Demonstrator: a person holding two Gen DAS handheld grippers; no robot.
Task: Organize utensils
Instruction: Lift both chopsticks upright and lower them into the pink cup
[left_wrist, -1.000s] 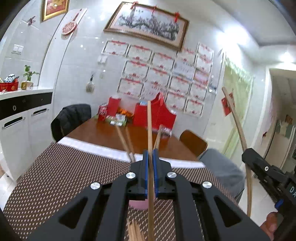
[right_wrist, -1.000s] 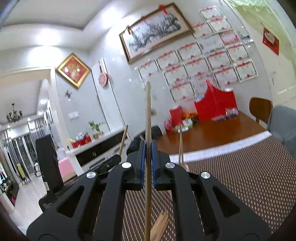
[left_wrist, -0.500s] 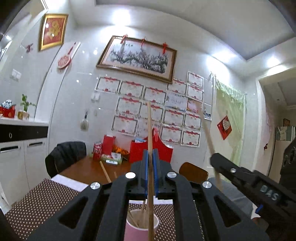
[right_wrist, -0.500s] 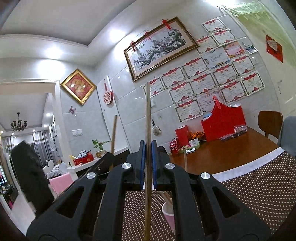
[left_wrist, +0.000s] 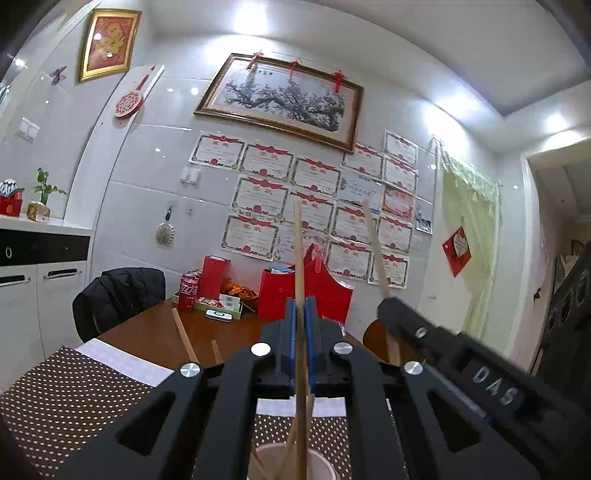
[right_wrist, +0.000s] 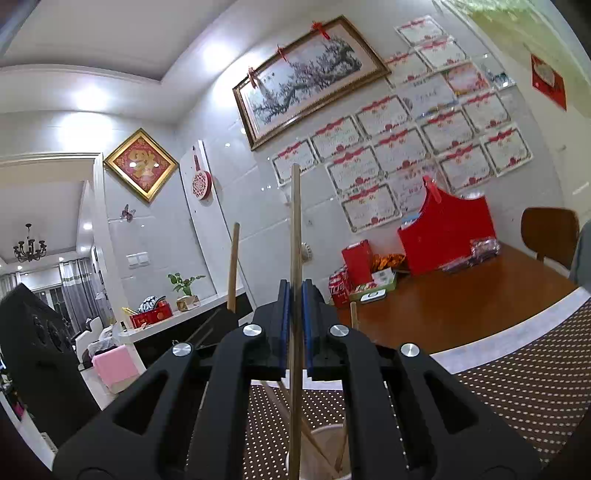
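**Two chopsticks upright over the cup**

Clamped upright between the blue pads of the left gripper (left_wrist: 302, 343): a wooden chopstick (left_wrist: 300, 266), lower end reaching down into the mouth of a pink cup (left_wrist: 325, 466) at the bottom edge of the left wrist view. Clenched in the same way by the right gripper (right_wrist: 294, 328): a second chopstick (right_wrist: 295, 229), also standing vertical, lower end dipping inside the cup (right_wrist: 328, 434) as seen from the right wrist. Both pairs of jaws pressed tight on the sticks, no gap showing beside the wood.

Already leaning inside the cup: several more chopsticks (right_wrist: 312, 441), tilted against the rim. Standing on a brown dotted placemat (left_wrist: 74, 398), itself laid on a brown wooden table (right_wrist: 461, 306).

Beside the left gripper, on its right: the black body of the other tool, its stick slanting above it. Seen from the right wrist, the left tool's stick (right_wrist: 232, 266) rising at the left.

Farther back on the table: a red gift box (left_wrist: 325, 288), red soda cans (left_wrist: 188, 291), a green tray of small packets (left_wrist: 225, 306). Against the table's far-left side, a black chair (left_wrist: 118, 295). On the tiled wall, a framed painting (left_wrist: 280, 99) above rows of certificates (left_wrist: 317, 206).
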